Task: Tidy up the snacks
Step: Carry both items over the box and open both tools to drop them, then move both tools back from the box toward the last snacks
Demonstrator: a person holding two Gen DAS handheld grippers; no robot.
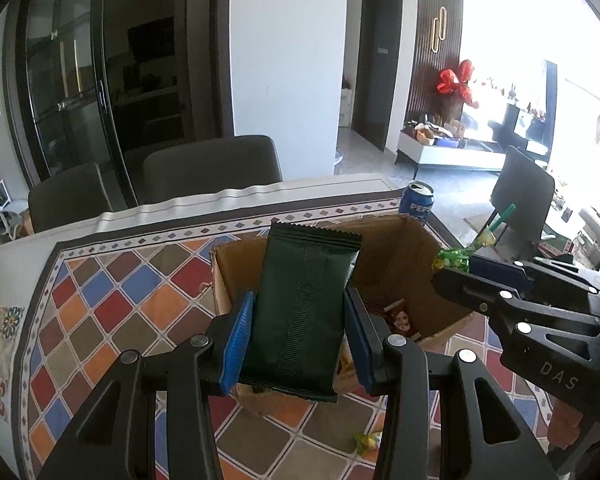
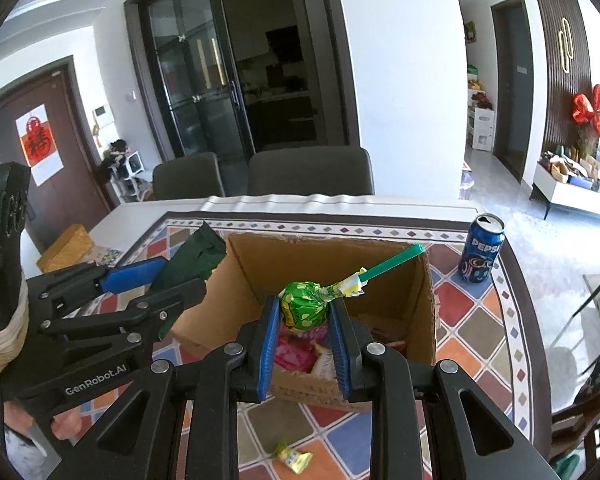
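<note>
My left gripper [image 1: 299,304] is shut on a dark green snack packet [image 1: 304,312] and holds it upright over the near left edge of an open cardboard box [image 1: 416,248]. My right gripper [image 2: 305,312] is shut on a green-wrapped lollipop [image 2: 305,306] with a green stick [image 2: 392,263], held above the same box [image 2: 380,264]. The box holds several snacks, including a pink packet [image 2: 296,354]. Each gripper shows in the other's view: the right one [image 1: 460,270] at the right, the left one [image 2: 168,272] at the left with the packet [image 2: 196,258].
The box stands on a colourful diamond-patterned tablecloth [image 1: 112,304]. A blue Pepsi can [image 2: 481,249] stands at the table's far right corner. A small yellow-green candy [image 2: 294,456] lies on the cloth in front of the box. Two grey chairs [image 2: 310,172] stand behind the table.
</note>
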